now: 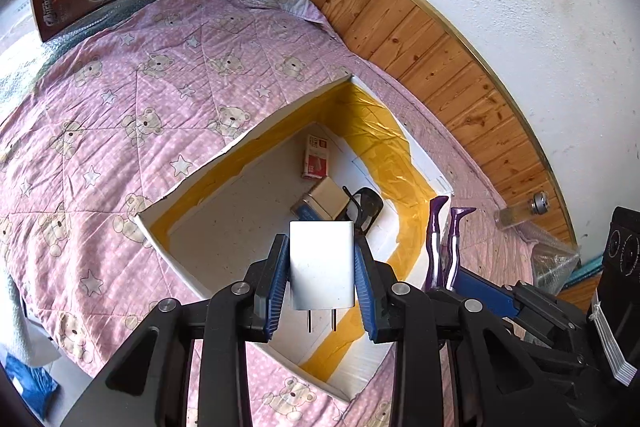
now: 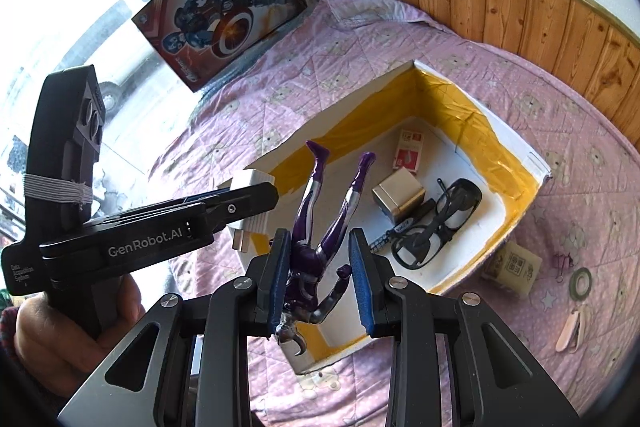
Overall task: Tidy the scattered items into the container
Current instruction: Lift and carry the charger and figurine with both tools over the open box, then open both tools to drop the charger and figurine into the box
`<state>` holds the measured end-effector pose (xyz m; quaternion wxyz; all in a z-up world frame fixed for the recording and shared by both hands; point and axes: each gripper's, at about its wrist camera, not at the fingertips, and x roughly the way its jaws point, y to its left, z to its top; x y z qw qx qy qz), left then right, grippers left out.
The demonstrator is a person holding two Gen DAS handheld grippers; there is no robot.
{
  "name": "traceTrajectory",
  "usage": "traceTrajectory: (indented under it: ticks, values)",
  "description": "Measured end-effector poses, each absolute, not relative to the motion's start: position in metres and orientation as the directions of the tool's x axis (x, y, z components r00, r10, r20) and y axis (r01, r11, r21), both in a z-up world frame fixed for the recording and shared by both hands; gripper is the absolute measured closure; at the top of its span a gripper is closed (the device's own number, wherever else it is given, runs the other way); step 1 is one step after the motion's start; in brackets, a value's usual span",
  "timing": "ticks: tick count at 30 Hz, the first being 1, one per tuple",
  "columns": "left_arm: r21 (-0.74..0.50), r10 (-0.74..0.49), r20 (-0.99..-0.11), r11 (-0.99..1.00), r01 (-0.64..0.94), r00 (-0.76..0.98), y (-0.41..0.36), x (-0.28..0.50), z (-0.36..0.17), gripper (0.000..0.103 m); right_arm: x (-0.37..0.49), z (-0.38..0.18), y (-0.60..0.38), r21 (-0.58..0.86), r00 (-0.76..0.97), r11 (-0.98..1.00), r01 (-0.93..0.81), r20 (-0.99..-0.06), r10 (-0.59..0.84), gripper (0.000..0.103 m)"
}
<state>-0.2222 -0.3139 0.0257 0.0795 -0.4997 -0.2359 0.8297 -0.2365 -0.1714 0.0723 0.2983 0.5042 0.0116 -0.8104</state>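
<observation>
My left tool (image 1: pixel 322 277) has two black plastic fingers lined with ribbed blue pads (image 1: pixel 280 283), each carried on black linkage arms with triangular cut-outs and round silver pivot screws (image 1: pixel 241 288). My right tool (image 2: pixel 321 283) is built the same way, with textured blue pads (image 2: pixel 362 287) and silver screws (image 2: pixel 395 282) at the joints. Seen from the side in the right wrist view, my left tool's black body bears white lettering "GenRobot.AI" (image 2: pixel 145 241) and a small "Data Acquisition System" mark. A black upright module (image 2: pixel 66 131) with two round lenses is lashed on with white cord (image 2: pixel 56 191). At my left hand (image 2: pixel 68 327) a dark red knitted cuff shows
</observation>
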Motion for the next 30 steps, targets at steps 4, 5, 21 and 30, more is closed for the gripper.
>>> traceTrajectory:
  ticks: [4,5,21,30]
  values:
    - [-0.467,0.354,-0.796,-0.875,0.126,-0.491,-0.319,-0.23,0.025,0.07,-0.251,0.066,-0.185,0.272,-0.298,-0.815,0.511,-0.834,-0.465,0.072]
    - [-0.467,0.353,-0.797,-0.875,0.129,-0.49,-0.32,-0.232,0.025,0.07,-0.255,0.064,-0.189,0.27,-0.295,-0.814,0.514,-0.836,-0.463,0.072]
    - [-0.455,0.326,-0.856,-0.843,0.286,-0.401,-0.334,-0.258,-0.002,0.07,-0.31,0.017,-0.223,0.188,-0.234,-0.806,0.562,-0.898,-0.373,0.072]
    - [-0.464,0.345,-0.868,-0.819,0.338,-0.356,-0.347,-0.264,-0.021,0.07,-0.33,-0.001,-0.236,0.2,-0.189,-0.781,0.592,-0.907,-0.376,0.069]
